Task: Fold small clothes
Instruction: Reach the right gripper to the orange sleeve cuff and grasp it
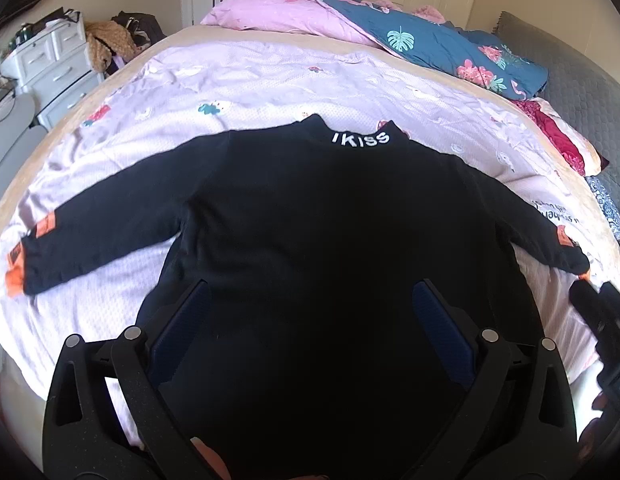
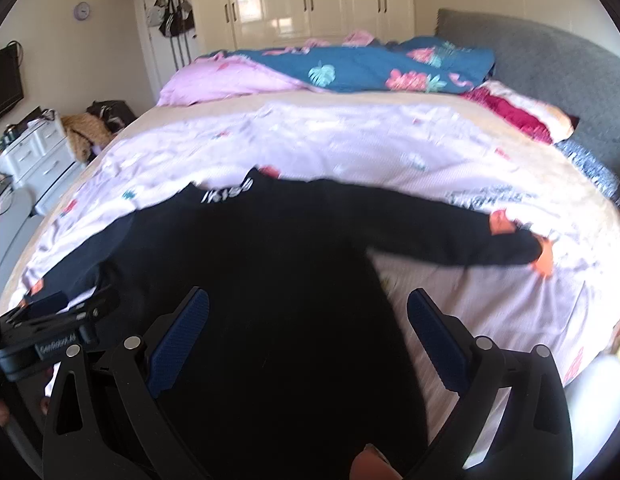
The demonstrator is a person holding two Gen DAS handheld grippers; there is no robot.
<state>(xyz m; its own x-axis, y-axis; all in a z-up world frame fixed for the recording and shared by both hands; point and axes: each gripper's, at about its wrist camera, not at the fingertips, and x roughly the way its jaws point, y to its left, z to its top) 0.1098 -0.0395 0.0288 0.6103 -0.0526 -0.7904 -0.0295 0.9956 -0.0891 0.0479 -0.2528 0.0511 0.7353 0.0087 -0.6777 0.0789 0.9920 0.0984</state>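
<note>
Both cameras sit low at the near edge of the bed [image 1: 270, 92], looking along their gripper fingers toward the far wardrobe [image 2: 310, 0]. The left wrist view looks squarely at the black top [image 1: 330, 220] from close above its hem; the right wrist view sits further right, angled over its right side. Both share the top, pink sheet [image 2: 350, 144] and blue quilt [image 1: 450, 48].
</note>
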